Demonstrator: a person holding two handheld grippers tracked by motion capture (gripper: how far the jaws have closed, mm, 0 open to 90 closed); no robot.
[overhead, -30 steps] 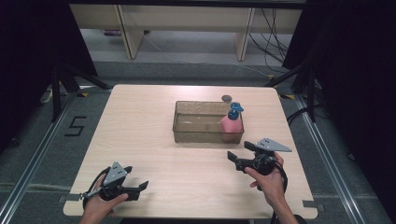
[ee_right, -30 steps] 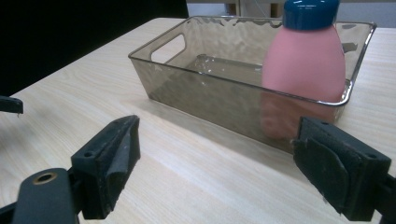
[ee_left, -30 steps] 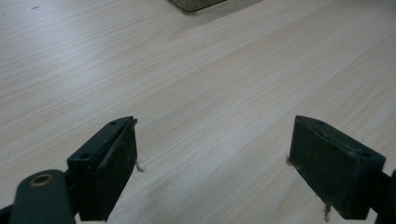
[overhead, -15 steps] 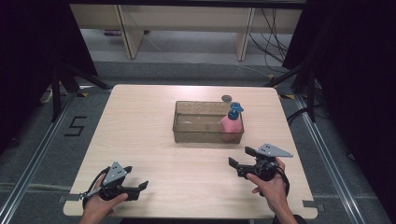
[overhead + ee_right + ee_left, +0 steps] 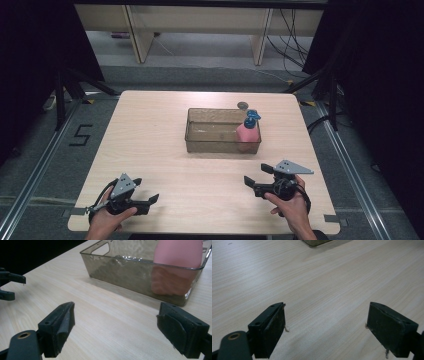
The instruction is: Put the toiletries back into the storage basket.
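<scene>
I have both grippers low over the near edge of the table [image 5: 150, 130], and neither is holding anything: the left gripper [image 5: 150, 201] has its jaws spread wide over bare wood in its own view, and the right gripper [image 5: 256, 176] is just as wide apart, pointing toward the bin [image 5: 210, 145]. The thing nearest my right jaws is the pink bottle [image 5: 247, 134], standing upright inside the bin's right end, against its near wall; its blue pump top [image 5: 251, 118] rises above the rim. In the right gripper view I see the bottle [image 5: 178, 255] through the tinted wall of the bin [image 5: 130, 267], its lower part blurred by the plastic. I judge it a plastic pump bottle: stiff enough to squeeze a little, smooth and probably slick, and its weight depends on how full it is, which I cannot tell. The pump head looks the weak spot, likely to turn or press down, so I would not take it there. I would close on the shoulder, the pink body just under the pump, above the rim, coming from over the near wall. The bin looks light and could slide if bumped. A small dark round thing [image 5: 243, 105] lies behind the bin.
</scene>
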